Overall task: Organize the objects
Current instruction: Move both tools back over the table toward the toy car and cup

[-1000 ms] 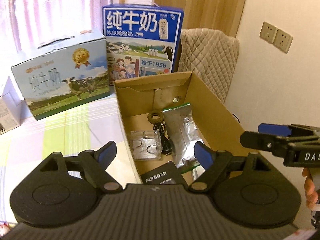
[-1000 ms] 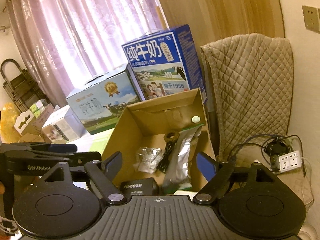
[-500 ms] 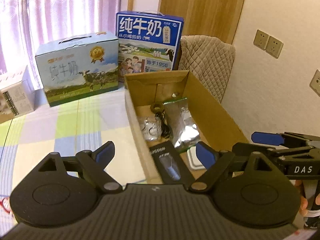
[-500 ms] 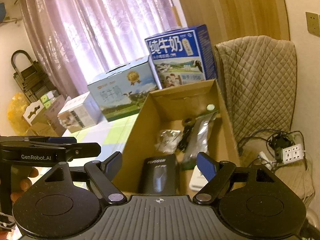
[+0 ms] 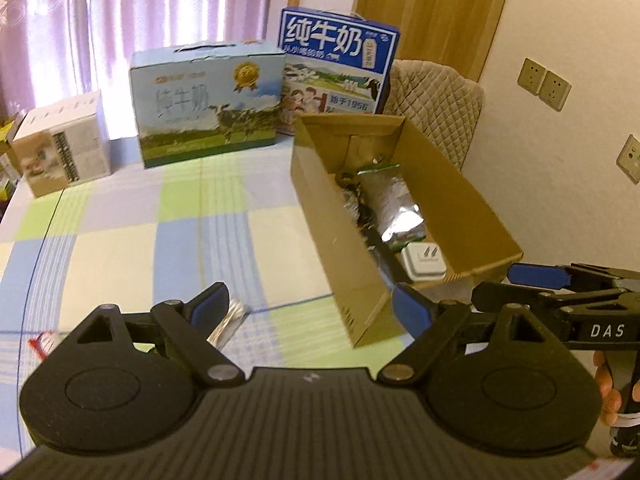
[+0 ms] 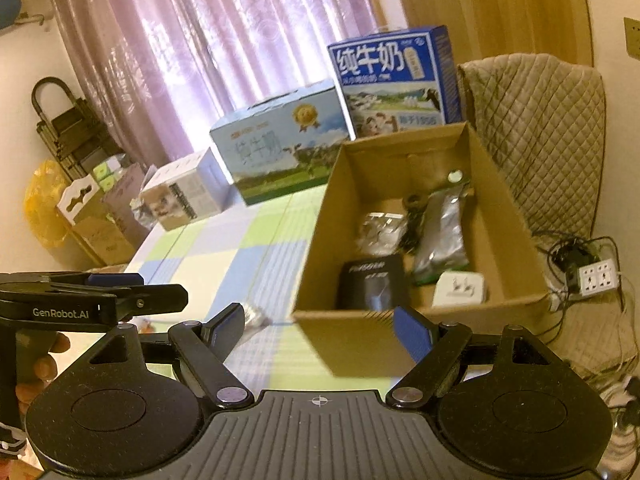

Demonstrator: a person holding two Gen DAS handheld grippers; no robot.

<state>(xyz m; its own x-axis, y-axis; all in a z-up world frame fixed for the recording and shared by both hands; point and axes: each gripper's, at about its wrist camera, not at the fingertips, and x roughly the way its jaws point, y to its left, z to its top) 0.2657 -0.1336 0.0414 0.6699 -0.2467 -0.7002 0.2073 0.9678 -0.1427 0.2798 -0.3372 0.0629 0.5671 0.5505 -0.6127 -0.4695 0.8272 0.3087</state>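
Observation:
An open cardboard box (image 5: 472, 200) (image 6: 504, 216) stands on the checked tablecloth (image 5: 168, 240). Inside lie a silver foil pouch (image 5: 394, 208) (image 6: 440, 236), a white adapter (image 5: 424, 260) (image 6: 460, 288), a black FLYCO box (image 6: 372, 284), a crumpled clear packet (image 6: 380, 232) and a dark cable. A small silver packet (image 5: 230, 322) (image 6: 252, 316) lies on the cloth by the box's near corner. My left gripper (image 5: 310, 310) (image 6: 164, 286) is open and holds nothing, short of the box's near left corner. My right gripper (image 6: 320, 326) (image 5: 492, 285) is open and holds nothing, before the box's near wall.
Two milk cartons, a light blue one (image 5: 208, 100) and a dark blue one (image 5: 336, 68), stand behind the box, with a small printed box (image 5: 60, 144) further left. A quilted chair (image 6: 540, 132) and a power strip (image 6: 596, 276) with cables sit right of the table. Curtains hang behind.
Both grippers have drawn back from over the box, so the whole box, the tablecloth and the silver packet on it have come into view. Both stayed open.

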